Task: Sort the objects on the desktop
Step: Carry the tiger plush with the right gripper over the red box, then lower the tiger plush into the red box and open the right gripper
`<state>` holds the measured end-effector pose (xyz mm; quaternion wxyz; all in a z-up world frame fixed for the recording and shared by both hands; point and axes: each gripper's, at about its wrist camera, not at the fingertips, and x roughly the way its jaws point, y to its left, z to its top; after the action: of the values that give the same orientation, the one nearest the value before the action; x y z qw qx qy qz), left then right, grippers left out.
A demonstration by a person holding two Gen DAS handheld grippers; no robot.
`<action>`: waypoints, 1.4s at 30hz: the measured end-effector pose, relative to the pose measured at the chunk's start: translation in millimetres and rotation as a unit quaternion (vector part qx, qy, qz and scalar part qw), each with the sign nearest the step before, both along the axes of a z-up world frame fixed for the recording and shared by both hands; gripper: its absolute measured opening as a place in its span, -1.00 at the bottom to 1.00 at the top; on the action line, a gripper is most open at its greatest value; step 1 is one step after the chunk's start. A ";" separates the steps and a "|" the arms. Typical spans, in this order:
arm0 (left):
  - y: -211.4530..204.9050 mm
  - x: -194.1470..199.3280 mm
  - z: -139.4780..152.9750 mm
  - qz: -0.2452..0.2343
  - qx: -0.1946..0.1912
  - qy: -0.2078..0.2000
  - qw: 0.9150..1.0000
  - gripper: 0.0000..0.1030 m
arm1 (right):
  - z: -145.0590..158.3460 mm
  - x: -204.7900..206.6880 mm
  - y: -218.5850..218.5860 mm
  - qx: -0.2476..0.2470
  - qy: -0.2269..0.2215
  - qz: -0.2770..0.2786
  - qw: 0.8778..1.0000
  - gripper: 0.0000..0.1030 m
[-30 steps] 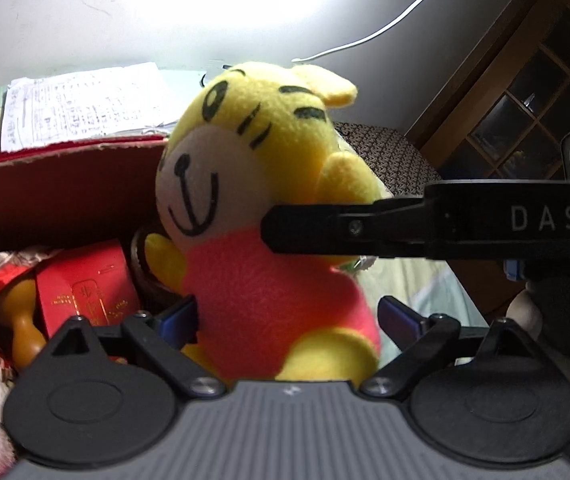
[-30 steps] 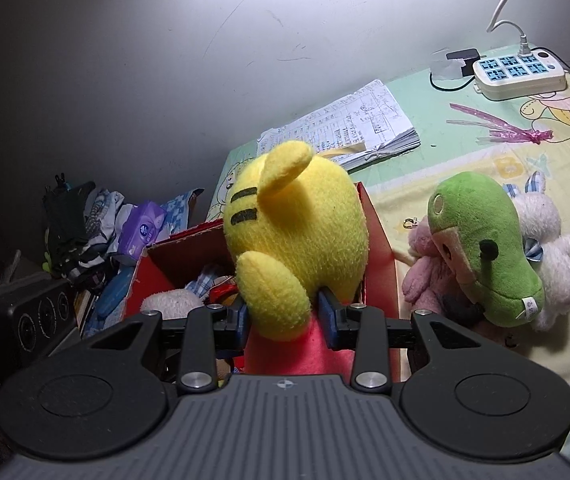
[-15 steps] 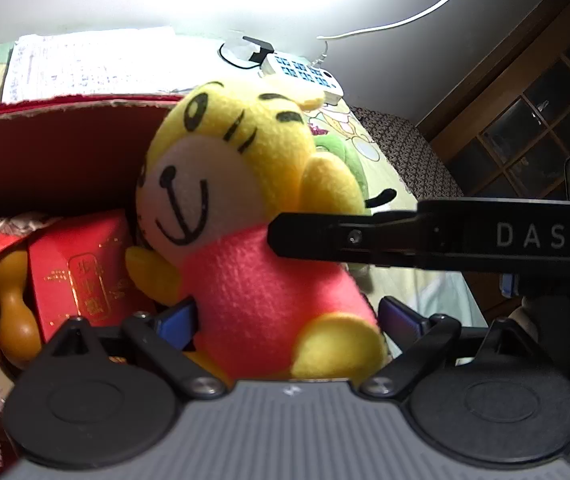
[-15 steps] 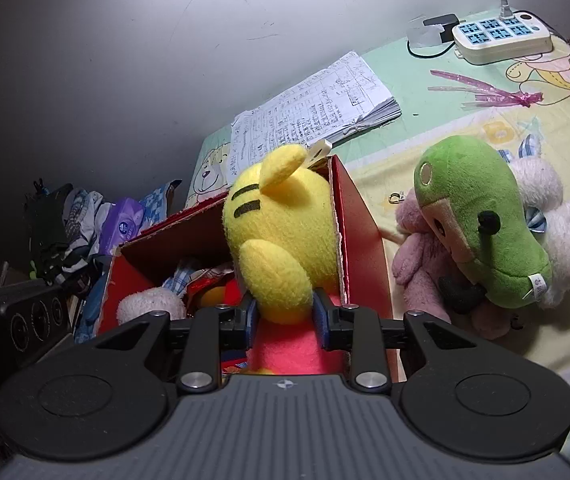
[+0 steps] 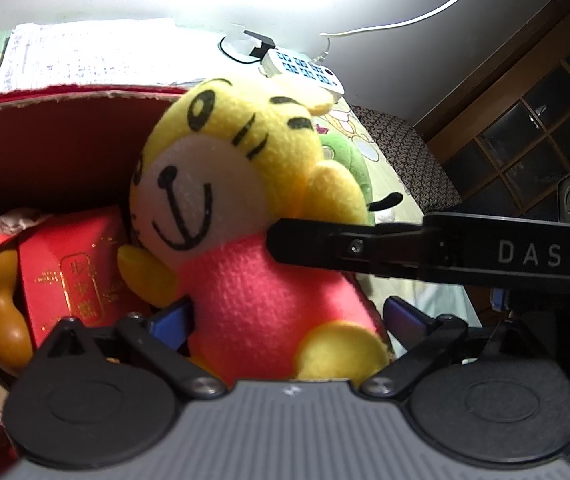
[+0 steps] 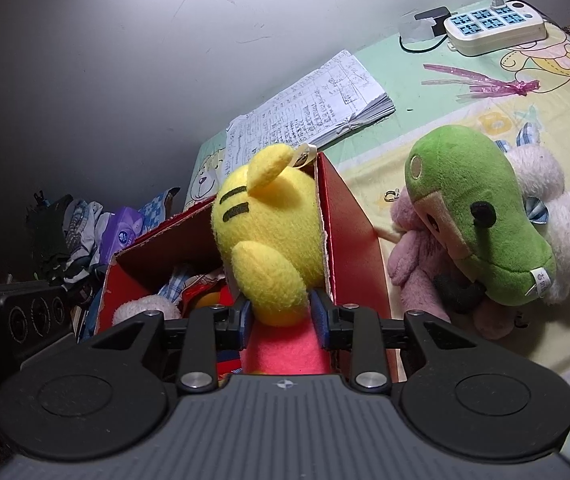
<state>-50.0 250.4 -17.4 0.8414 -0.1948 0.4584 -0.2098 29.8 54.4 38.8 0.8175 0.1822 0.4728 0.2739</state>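
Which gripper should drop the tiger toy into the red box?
Probably the right gripper: its jaws are pinching the tiger toy partly inside the red box. The left gripper has open jaws.

Plush toys: five
- one yellow tiger plush (image 6: 269, 224) in a red shirt, centre of frame
- one green plush (image 6: 473, 220), right of centre
- one pink plush (image 6: 417, 264), lower right of centre
- one white plush (image 6: 565, 216), far right
- one pale fluffy plush (image 6: 145, 308), lower left of centre

Red cardboard box (image 6: 349, 216): one, centre

Red packet with gold print (image 5: 69, 272): one, left of frame

Orange gourd-shaped piece (image 5: 5, 312): one, lower left

Paper stack (image 6: 313, 108): one, upper centre

White power strip (image 6: 493, 28): one, upper right

Pink ribbon (image 6: 485, 84): one, upper right

Purple tissue pack (image 6: 121, 232): one, left

Dark speaker (image 6: 25, 316): one, lower left

Grippers: two
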 end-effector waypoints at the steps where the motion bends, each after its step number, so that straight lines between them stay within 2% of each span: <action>1: -0.7 -0.1 0.9 0.000 0.002 -0.001 1.000 0.90 | -0.1 -0.1 -0.4 0.001 0.001 -0.001 1.000 -0.40; 10: -1.9 -2.6 7.1 0.010 0.017 0.001 1.000 0.90 | -1.6 -4.8 -1.5 0.006 -0.003 0.000 1.000 -0.39; 15: -2.2 -4.7 10.6 0.017 0.026 -0.002 1.000 0.90 | -4.3 -5.6 -7.8 0.024 0.004 0.000 1.000 -0.40; 24: 0.6 -13.3 25.0 0.043 0.055 -0.028 0.997 0.90 | -4.7 -11.4 -6.2 0.011 -0.029 0.012 0.999 -0.43; 29: 5.5 -13.6 22.3 0.064 0.071 -0.016 0.995 0.90 | -8.9 -11.9 -12.9 0.036 -0.024 0.007 0.999 -0.44; 36: 1.3 -16.2 21.3 0.079 0.090 -0.010 0.993 0.93 | -7.0 -18.8 -7.9 0.017 -0.052 0.019 0.998 -0.45; 42: -0.1 -16.4 17.5 0.088 0.092 -0.001 0.992 0.95 | -10.3 -17.0 -13.8 0.033 -0.049 0.021 0.998 -0.45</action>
<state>-66.4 250.3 0.0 0.8714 -0.1559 0.4559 -0.0924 12.8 40.6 28.5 0.8270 0.1855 0.4268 0.3153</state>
